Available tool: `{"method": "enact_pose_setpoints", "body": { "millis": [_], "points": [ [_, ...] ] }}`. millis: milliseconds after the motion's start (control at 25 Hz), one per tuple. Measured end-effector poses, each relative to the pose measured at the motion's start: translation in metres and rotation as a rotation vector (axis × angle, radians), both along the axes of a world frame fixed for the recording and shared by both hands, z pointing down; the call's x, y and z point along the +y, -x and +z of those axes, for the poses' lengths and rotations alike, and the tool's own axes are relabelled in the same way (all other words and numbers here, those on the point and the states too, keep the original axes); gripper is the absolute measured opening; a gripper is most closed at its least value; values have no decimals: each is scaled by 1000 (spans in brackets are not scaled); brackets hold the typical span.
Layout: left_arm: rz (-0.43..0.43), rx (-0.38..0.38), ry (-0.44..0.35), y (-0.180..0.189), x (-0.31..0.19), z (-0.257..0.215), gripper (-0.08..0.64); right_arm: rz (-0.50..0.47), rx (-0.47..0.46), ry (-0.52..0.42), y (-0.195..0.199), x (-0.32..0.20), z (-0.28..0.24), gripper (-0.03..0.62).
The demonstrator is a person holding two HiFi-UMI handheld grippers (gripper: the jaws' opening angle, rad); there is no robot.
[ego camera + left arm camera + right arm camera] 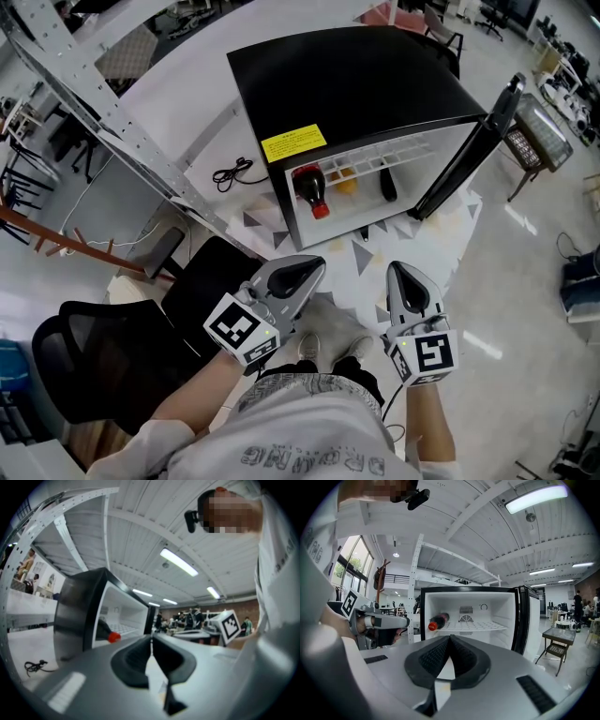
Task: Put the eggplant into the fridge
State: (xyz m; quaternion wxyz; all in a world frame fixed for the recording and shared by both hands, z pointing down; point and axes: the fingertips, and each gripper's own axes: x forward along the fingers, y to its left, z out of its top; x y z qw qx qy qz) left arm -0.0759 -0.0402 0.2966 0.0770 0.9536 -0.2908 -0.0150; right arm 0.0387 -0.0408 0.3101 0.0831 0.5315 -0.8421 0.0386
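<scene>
Fridge: the small black fridge (356, 84) stands on a white floor mat with grey triangles (375, 251); it bears a yellow label (293, 142) on its top front edge.
Door: the black fridge door (469, 155) is swung wide open to the right, showing the white inside.
Eggplant: the dark, elongated eggplant (387, 185) lies inside the fridge, towards the right. Only the head view shows it, and I cannot tell which level it rests on.
Bottle: a dark bottle with a red cap (311, 190) lies on its side at the left of the wire shelf (473, 626), cap towards the opening.
Yellow item: a small yellow-orange thing (346, 182) sits between the bottle and the eggplant; too small to name.
Left hand-held gripper (314, 267): held level in front of the fridge, jaws closed together with nothing between them.
Right hand-held gripper (398, 272): beside the left one and apart from it, aimed at the open fridge, jaws fully closed and empty.
Cable: a coiled black cable (232, 173) lies to the left of the fridge.
Chair: a black mesh office chair (84, 347) stands at the person's left.
</scene>
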Motion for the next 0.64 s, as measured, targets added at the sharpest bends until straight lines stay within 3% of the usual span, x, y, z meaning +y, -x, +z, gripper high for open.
{"method": "enact_pose_setpoints", "body": {
  "millis": [640],
  "points": [
    [-14,-4,7,-13,-1,4,14,-25,-11,18,-9,-1,2,3]
  ]
}}
